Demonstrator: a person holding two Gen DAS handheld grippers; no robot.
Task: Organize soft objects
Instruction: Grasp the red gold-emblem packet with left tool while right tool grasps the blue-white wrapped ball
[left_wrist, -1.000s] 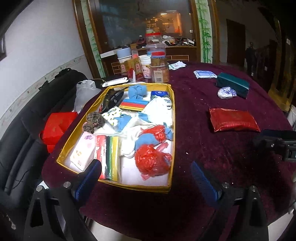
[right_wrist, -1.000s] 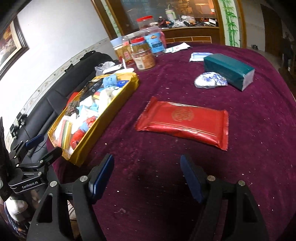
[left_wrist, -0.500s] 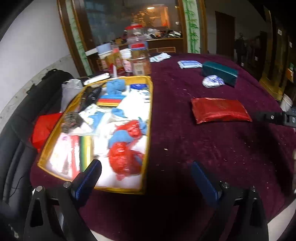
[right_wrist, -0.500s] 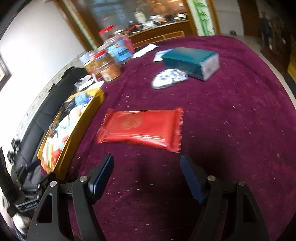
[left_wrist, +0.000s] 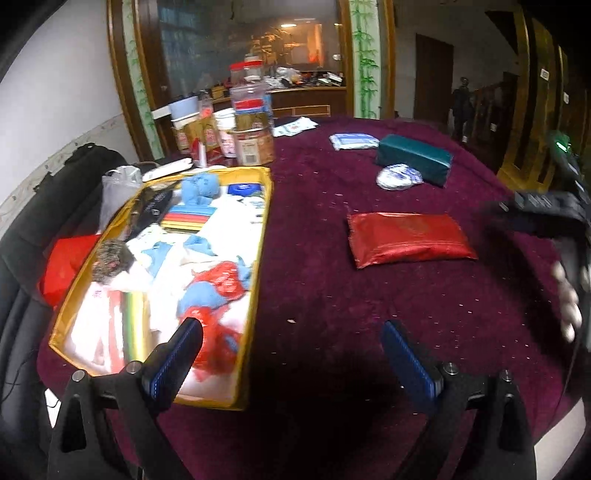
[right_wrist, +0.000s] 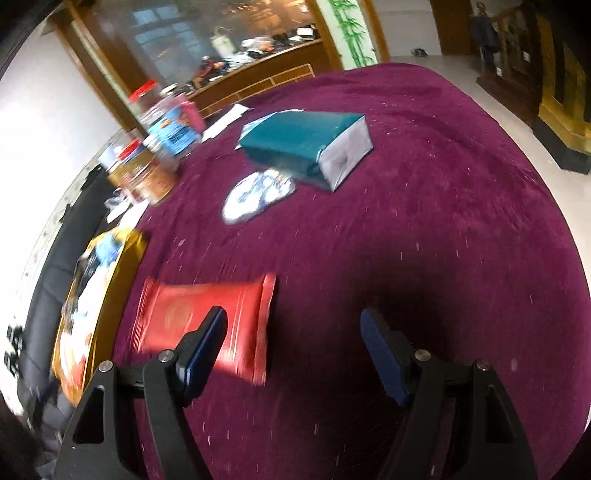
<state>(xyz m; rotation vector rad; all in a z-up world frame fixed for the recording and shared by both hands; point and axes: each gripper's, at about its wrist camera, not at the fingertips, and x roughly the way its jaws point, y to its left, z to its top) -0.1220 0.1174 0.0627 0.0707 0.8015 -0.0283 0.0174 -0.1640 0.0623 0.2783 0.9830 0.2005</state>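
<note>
A yellow tray (left_wrist: 261, 236) full of soft items, red and blue bags and white packs, lies at the table's left; it also shows in the right wrist view (right_wrist: 96, 325). A red tissue pack (left_wrist: 406, 238) lies on the maroon cloth, also in the right wrist view (right_wrist: 221, 321). A teal tissue pack (right_wrist: 303, 142) and a blue-white pouch (right_wrist: 258, 195) lie farther back. My left gripper (left_wrist: 291, 354) is open and empty beside the tray's near right corner. My right gripper (right_wrist: 293, 343) is open and empty just right of the red pack; it appears in the left wrist view (left_wrist: 546, 214).
Jars and cans (left_wrist: 247, 140) stand at the table's back left. A small white-blue pack (left_wrist: 352, 140) lies beyond the teal pack. A black sofa (left_wrist: 33, 221) with a red bag (left_wrist: 66, 262) runs along the left. The table edge (right_wrist: 554, 206) curves at right.
Both grippers have swung right. The red pack has slid to the left in the right wrist view and now lies by the left finger. The teal pack looks closer.
</note>
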